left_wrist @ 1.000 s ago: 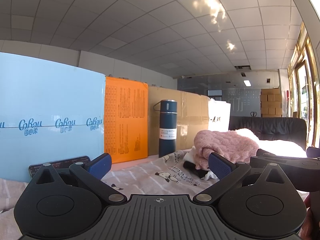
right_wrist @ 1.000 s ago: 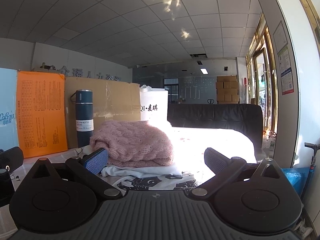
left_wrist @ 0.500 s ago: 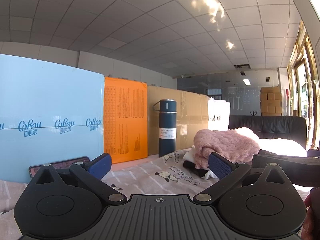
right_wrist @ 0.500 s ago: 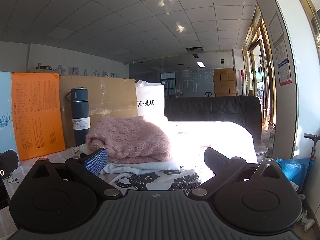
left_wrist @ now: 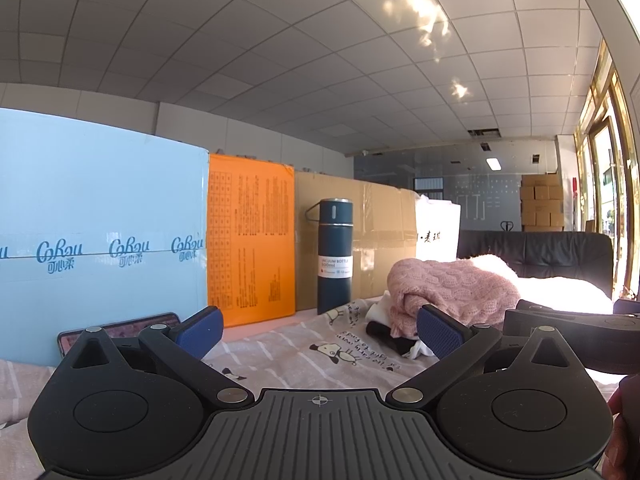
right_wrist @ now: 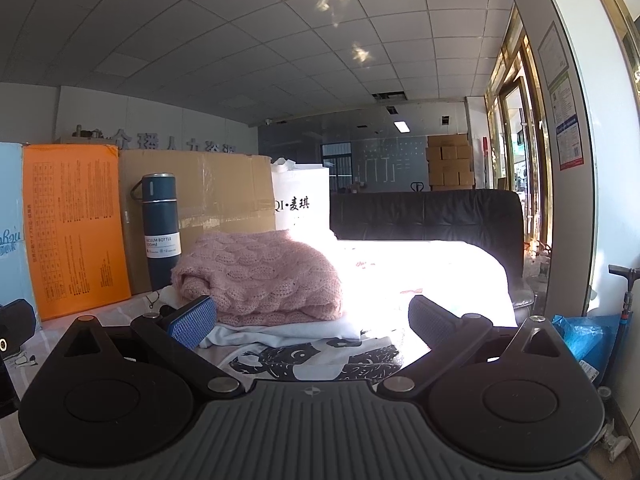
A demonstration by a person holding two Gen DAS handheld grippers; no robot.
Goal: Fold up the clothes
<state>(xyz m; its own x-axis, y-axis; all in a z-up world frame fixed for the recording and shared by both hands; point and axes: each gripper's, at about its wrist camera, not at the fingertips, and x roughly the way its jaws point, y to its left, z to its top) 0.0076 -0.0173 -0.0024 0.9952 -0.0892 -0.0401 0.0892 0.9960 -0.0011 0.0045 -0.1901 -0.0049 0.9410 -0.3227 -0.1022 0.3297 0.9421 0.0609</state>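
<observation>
— Grippers' state?
— Left gripper (left_wrist: 318, 326) and right gripper (right_wrist: 312, 318) are both seen spread wide, nothing held between the blue pads (right_wrist: 192, 322).
— Clothes' location?
— Pink knitted sweater (right_wrist: 260, 276) is found folded atop white garments (right_wrist: 280, 330), stacked on the printed sheet (left_wrist: 320, 344), beside an upright dark blue vacuum bottle (left_wrist: 335, 256). No contact with either gripper is observed.

right tool (right_wrist: 310, 322) | nearer, facing pink sweater (right_wrist: 264, 276) | left view unchanged
</observation>
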